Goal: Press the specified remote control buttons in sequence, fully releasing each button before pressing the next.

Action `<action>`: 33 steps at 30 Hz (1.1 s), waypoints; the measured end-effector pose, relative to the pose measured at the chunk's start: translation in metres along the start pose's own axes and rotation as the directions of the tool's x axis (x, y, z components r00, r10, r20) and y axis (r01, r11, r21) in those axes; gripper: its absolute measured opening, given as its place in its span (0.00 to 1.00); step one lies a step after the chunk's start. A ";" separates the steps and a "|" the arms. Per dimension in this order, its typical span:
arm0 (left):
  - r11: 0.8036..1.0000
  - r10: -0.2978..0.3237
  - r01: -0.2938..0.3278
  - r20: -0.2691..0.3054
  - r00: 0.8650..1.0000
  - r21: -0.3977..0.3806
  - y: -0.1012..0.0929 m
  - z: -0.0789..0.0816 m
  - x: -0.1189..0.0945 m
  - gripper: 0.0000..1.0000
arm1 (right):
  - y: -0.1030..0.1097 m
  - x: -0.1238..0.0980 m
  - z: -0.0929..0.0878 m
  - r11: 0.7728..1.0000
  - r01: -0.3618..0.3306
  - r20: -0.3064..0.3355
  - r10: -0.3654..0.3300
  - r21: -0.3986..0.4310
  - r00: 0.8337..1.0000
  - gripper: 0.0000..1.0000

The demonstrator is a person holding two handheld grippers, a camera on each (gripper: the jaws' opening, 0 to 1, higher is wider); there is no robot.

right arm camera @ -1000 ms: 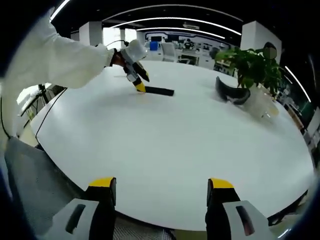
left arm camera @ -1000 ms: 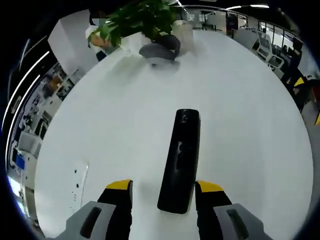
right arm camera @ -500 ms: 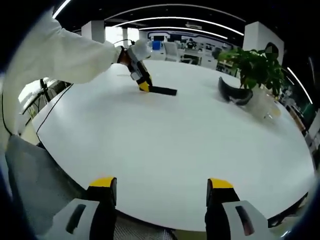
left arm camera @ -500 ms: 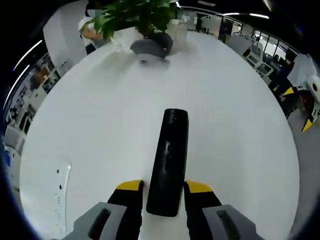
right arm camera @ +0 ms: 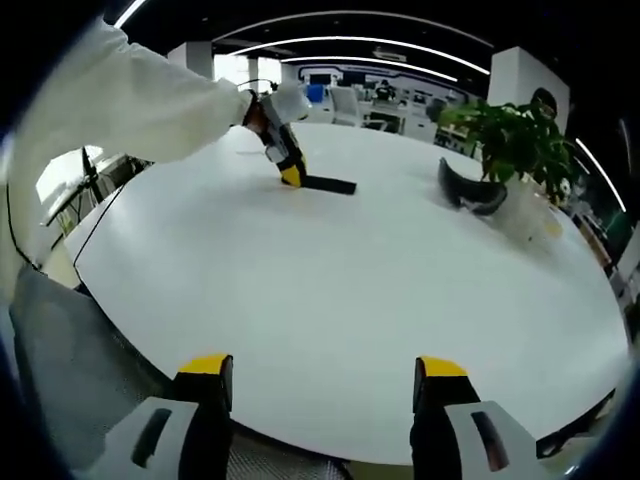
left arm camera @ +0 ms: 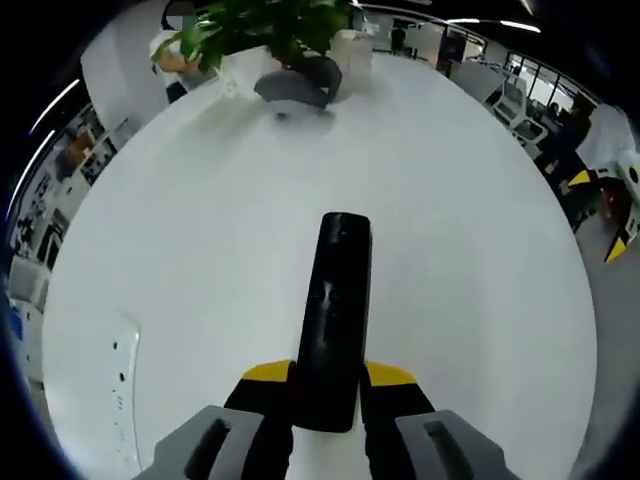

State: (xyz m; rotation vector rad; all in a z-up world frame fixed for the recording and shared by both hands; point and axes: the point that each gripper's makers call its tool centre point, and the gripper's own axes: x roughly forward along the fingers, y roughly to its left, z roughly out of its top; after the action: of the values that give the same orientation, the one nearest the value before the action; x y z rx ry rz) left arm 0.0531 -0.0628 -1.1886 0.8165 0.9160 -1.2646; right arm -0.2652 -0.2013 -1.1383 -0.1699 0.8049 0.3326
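Remote control (left arm camera: 335, 315): a long black bar lying flat on the white table (left arm camera: 480, 230), pointing away towards the far edge; in the right gripper view it is the dark strip (right arm camera: 330, 184) far across the table.

Left hand-held gripper (left arm camera: 328, 376): closed in on the near end of the remote, a yellow-tipped jaw on each long side and no gap showing. From across the table I see it (right arm camera: 290, 172) tipped down onto that end, a white sleeve (right arm camera: 130, 100) behind it.

Right hand-held gripper (right arm camera: 322, 368): jaws wide apart, holding nothing, hanging over the near table edge, well apart from the remote.

Far end: a leafy potted plant (left arm camera: 275, 25) with a dark grey curved object (left arm camera: 292, 88) lying beside it.

Step, as I judge it: steadying the remote for pressing; no button is being touched.

Risks: the hold is at the very end, so a press further up could pivot or tip the remote. The buttons are too blurred to tell apart, so a wrong key is likely. The right gripper has the whole table to cross, and a hurried arrival could shove the remote.
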 end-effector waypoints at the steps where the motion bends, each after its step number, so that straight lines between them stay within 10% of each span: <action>1: 1.000 0.001 -0.001 -0.002 1.000 -0.008 0.001 -0.001 0.000 0.25 | 0.000 0.000 0.000 1.000 0.000 0.003 0.000 -0.001 1.000 0.73; 33: 1.000 0.009 -0.005 -0.200 0.980 0.024 -0.055 -0.022 -0.003 0.24 | 0.000 -0.004 0.006 1.000 0.001 0.035 -0.001 0.021 0.999 0.81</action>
State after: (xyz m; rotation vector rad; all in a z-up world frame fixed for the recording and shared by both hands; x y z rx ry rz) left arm -0.0038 -0.0489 -1.1953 0.9779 1.0594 -1.2040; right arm -0.2637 -0.2007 -1.1320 -0.1448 0.7732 0.3255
